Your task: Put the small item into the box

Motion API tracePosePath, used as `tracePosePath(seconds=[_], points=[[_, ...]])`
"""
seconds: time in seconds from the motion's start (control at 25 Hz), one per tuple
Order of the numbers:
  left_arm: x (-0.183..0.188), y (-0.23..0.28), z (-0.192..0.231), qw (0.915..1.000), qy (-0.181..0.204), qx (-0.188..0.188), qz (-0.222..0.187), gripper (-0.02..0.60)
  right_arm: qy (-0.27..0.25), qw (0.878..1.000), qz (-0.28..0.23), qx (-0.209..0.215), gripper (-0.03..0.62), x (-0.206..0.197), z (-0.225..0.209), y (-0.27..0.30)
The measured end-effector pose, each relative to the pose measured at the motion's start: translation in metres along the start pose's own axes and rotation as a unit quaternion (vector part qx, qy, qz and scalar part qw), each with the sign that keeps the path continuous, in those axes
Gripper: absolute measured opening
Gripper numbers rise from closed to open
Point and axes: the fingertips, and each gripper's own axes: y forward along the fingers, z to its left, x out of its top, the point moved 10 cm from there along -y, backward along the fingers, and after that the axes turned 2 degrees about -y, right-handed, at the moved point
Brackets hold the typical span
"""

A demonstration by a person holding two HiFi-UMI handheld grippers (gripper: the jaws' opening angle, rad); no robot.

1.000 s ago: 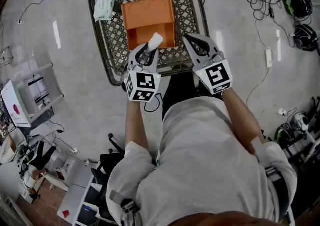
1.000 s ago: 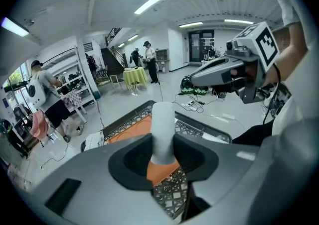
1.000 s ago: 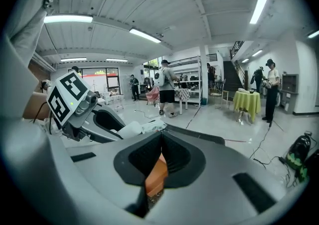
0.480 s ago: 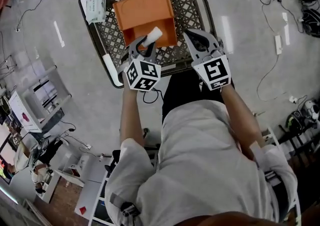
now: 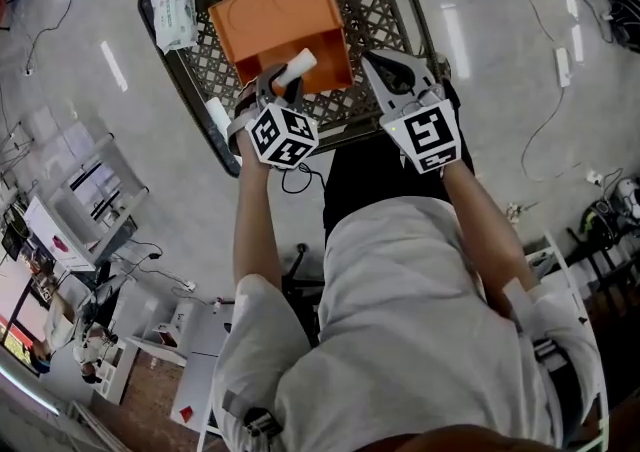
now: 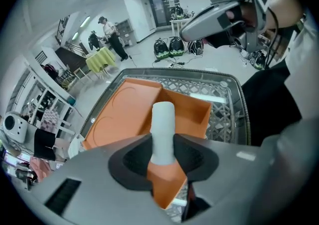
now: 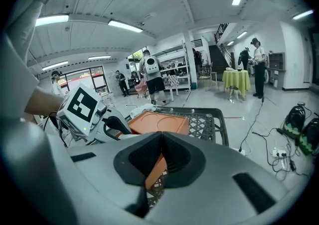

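An orange box [image 5: 270, 15] lies on a metal lattice table [image 5: 380, 0], its open compartment on the near side. My left gripper [image 5: 278, 83] is shut on a small white cylinder [image 5: 297, 66], which sticks out forward over the box's near compartment. In the left gripper view the white cylinder [image 6: 162, 129] stands upright between the dark pads [image 6: 194, 157], above the orange box [image 6: 124, 114]. My right gripper [image 5: 385, 70] hovers beside the box's right near corner, shut with nothing in it. In its own view, the right gripper [image 7: 160, 157] shows its pads touching.
A white packet [image 5: 175, 8] lies on the table's far left corner. Cables and power strips [image 5: 560, 60] run over the floor to the right. Shelving and a stand [image 5: 85, 195] are at the left. People stand far off in the room [image 7: 152, 77].
The head view has swung, so the table and box sit higher and further left. My left gripper still holds the cylinder over the box's near part. The right gripper keeps its place beside it.
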Motion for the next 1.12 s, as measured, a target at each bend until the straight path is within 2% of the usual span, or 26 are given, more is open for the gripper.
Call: tracePosePath(seconds=[0.24, 0.4, 0.6, 1.12], points=[[-0.007, 0.027, 0.003, 0.9993, 0.029, -0.016, 0.017, 0.137, 0.008, 1.0, 0.014, -0.006, 0.003, -0.01, -0.005, 0.01], [-0.01, 0.039, 0.004, 0.998, 0.03, -0.048, 0.028, 0.137, 0.013, 0.999, 0.029, -0.007, 0.003, -0.017, -0.006, 0.015], [-0.011, 0.05, 0.011, 0.9966, 0.047, -0.058, 0.035, 0.137, 0.009, 0.999, 0.043, -0.003, 0.004, -0.023, 0.0, 0.026], [-0.018, 0.065, 0.02, 0.9948, 0.048, -0.08, 0.039, 0.137, 0.012, 0.998, 0.054, 0.0, 0.003, -0.02, 0.006, 0.043]])
